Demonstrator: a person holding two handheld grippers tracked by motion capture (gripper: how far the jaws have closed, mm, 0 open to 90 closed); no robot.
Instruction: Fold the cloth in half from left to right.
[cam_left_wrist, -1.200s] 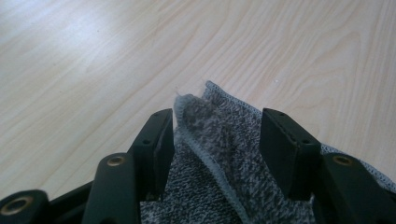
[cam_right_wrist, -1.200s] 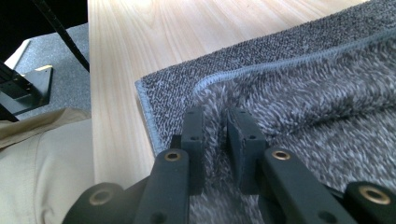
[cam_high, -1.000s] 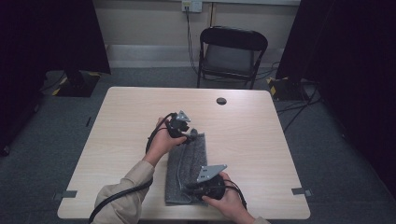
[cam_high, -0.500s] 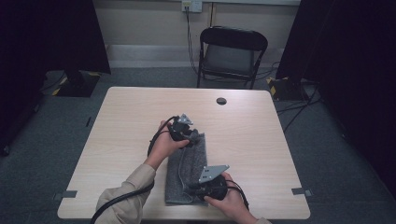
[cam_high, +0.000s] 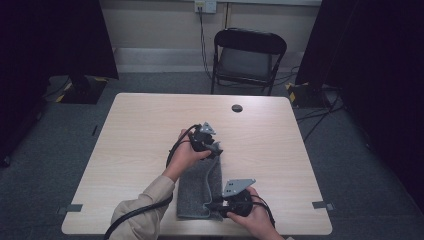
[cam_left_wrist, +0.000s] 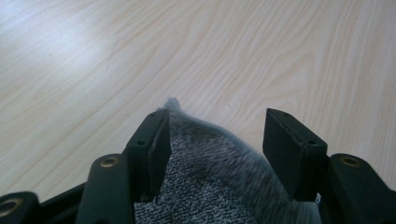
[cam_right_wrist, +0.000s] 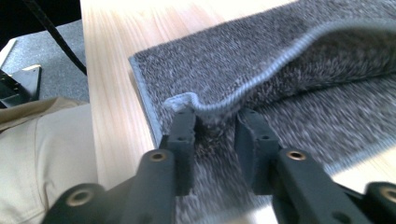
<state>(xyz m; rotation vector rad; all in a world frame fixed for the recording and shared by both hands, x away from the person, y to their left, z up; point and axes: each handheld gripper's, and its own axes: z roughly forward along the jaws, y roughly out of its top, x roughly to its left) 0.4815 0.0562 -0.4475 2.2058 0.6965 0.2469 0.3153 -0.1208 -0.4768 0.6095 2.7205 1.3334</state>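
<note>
Grey pile cloth lying on pale, wood-grained worktop (cam_high: 135, 150)

The flecked grey towel (cam_high: 197, 192) is looking rough and fuzzy, with a corded stitched hem showing along its folded edge in the right gripper view. The worktop is showing a smooth, faintly sheeny light wood grain. The matt black plastic fingers (cam_left_wrist: 152, 144) of both grippers are carrying small brassy metal screws.

- The light wooden table (cam_high: 140, 150) lies bare left, right and beyond the folded grey carpet-like towel (cam_high: 192, 195).
- A small black round disc (cam_high: 237, 108) sits near the far edge.
- A black folding chair (cam_high: 248, 57) stands past the table.
</note>
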